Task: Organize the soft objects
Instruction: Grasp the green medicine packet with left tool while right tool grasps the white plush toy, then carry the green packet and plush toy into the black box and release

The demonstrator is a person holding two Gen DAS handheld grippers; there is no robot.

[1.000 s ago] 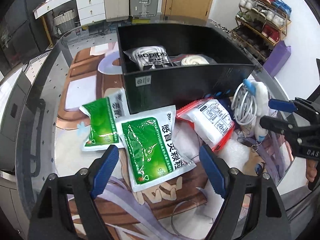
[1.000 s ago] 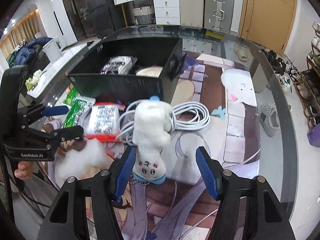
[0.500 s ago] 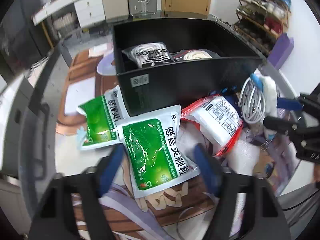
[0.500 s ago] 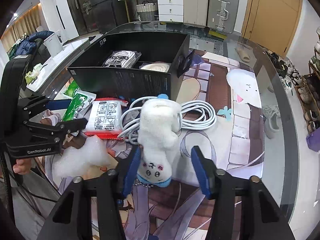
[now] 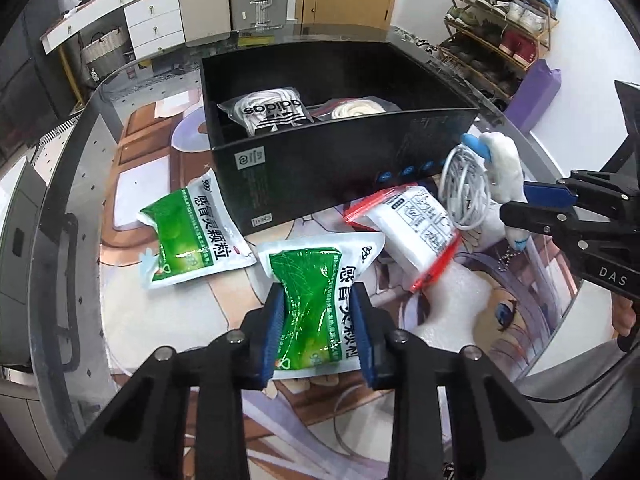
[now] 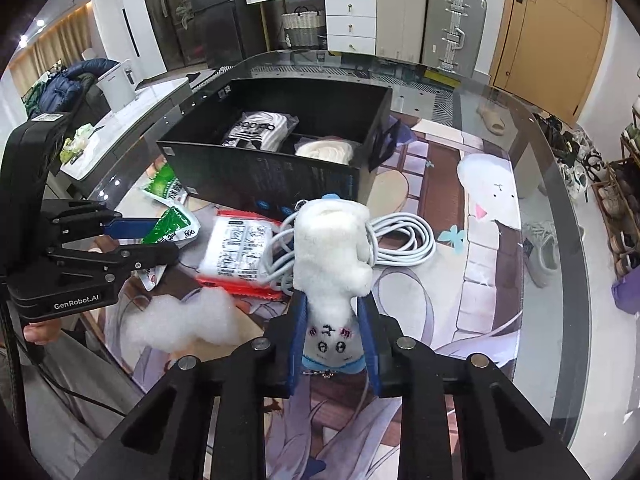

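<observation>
left gripper: jaws closed on green pouch, pads pinching its near half from both sides; pouch bulges between them, far end sticks out toward 12 o'clock.
right gripper: jaws closed on plush, pads squeezing its face end; body sticks up and away toward 12 o'clock.
plush vs cable: plush lies over the white cable coil, touching it; coil spreads out to 2 o'clock of the right gripper.
second pouch: flat on mat, at 10 o'clock of left gripper, just beside the box front, apart from the held pouch.
red-edged pack: at 1 o'clock of left gripper, between held pouch and cable, one corner touching held pouch's far end.
foam lump: white, on mat at 9 o'clock of right gripper, just below the red-edged pack.
box: black, open, at 12 o'clock of both grippers; holds an adidas bag on the left and a cream roll on the right.
surface: glass table with printed mat.
</observation>
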